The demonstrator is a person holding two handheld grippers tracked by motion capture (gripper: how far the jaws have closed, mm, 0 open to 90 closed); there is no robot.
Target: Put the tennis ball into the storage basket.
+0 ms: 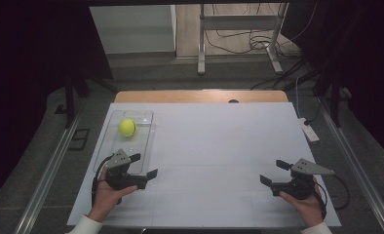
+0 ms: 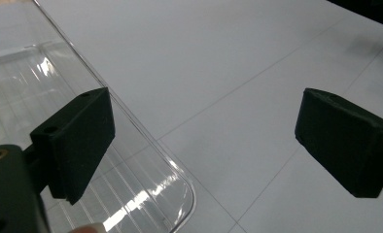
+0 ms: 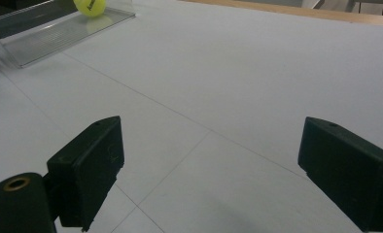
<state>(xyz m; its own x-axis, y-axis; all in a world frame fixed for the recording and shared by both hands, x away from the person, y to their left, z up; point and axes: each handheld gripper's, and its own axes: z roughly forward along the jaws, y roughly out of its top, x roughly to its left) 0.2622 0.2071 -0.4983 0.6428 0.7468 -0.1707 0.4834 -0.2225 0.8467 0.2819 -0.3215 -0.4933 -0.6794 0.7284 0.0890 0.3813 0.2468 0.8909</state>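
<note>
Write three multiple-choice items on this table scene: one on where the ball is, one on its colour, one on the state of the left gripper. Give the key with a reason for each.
1. Where does the ball lie?
A. In the clear tray, at its far end
B. On the white table beside the right gripper
C. Between the left gripper's jaws

2. What colour is the ball?
A. Red
B. Yellow-green
C. Blue

3. How does the left gripper stand?
A. Shut on the ball
B. Shut on the tray's rim
C. Open, with nothing gripped

Key: 1 A, the high view shows it inside the tray's far part. 2 B, it shows yellow-green in two views. 3 C, its jaws stand wide apart over the tray's near corner.
</note>
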